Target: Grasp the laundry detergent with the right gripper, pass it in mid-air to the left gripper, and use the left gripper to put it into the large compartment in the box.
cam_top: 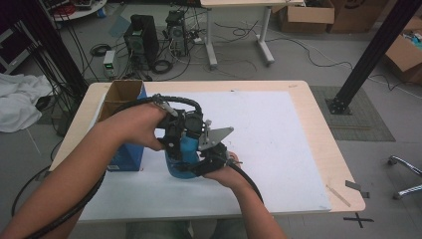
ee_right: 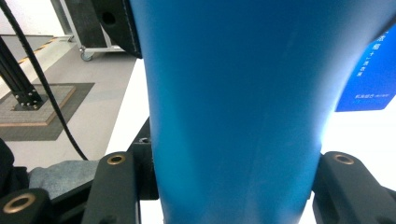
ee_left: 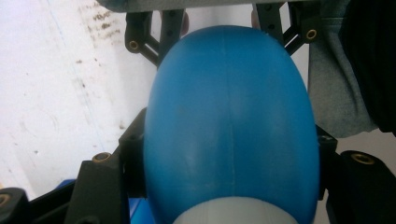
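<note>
Near the middle of the white sheet [cam_top: 278, 149] that covers the pale wooden table [cam_top: 323, 149], a smooth blue plastic bottle with a rounded body [cam_top: 183, 153] stands upright, held from two sides at once. The left gripper [cam_top: 180, 130], carried by the person's left hand [cam_top: 142, 124], reaches in from about 9 o'clock of the bottle and comes over its upper part; in the left gripper view its black jaws press against both flanks of the blue bottle [ee_left: 229, 126], clamped on it, with a pale band visible at the bottom edge of the bottle there. The right gripper [cam_top: 211, 158], carried by the right hand [cam_top: 226, 172], comes in from about 4 o'clock, its grey three-cornered plate [cam_top: 216, 135] tilted above it; in the right gripper view the jaws sit tight on either side of the blue bottle [ee_right: 233, 116], also clenched on it. At about 9 o'clock of the bottle, just beside it, stands an open cardboard box with blue printed sides [cam_top: 122, 107], its blue face with white lettering [ee_right: 371, 70] showing at 3 o'clock in the right gripper view. Black cables [cam_top: 249, 179] trail back from both grippers along the forearms.
</note>
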Motion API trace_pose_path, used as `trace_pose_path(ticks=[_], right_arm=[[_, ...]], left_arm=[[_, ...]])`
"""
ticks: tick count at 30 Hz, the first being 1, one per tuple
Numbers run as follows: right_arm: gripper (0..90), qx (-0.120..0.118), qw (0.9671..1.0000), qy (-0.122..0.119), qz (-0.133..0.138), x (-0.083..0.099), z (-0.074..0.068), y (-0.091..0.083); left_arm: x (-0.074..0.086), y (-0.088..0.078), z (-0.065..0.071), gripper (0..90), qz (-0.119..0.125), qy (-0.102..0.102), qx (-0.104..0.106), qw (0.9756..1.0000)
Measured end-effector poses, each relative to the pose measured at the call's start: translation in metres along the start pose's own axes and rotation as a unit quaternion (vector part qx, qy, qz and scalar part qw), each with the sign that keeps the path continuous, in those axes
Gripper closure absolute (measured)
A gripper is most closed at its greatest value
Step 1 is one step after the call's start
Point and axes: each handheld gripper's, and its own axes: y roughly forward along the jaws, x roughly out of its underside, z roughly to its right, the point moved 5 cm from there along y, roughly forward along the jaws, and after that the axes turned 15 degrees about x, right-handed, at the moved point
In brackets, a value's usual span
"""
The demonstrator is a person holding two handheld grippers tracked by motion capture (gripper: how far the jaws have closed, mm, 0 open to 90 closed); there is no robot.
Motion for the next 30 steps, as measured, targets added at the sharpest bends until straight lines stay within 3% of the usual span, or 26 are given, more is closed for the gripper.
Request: trace_pose_path(ticks=[7, 16, 30], right_arm=[[44.2, -0.005, 1.0, -0.002, -0.001, 0.0, -0.002, -0.002], [41.5, 0.017, 0.9995, -0.019, 0.017, -0.004, 0.0, -0.01], [25.3, 0.02, 0.9997, -0.015, 0.005, -0.005, 0.007, -0.028]], left_arm=[[-0.003, -0.001, 0.005, 38.9, -0.004, -0.016, -0.009, 0.9998], [-0.006, -0.01, 0.006, 39.2, -0.005, -0.018, -0.016, 0.9997], [0.005, -0.016, -0.001, 39.1, -0.004, -0.049, -0.009, 0.9988]])
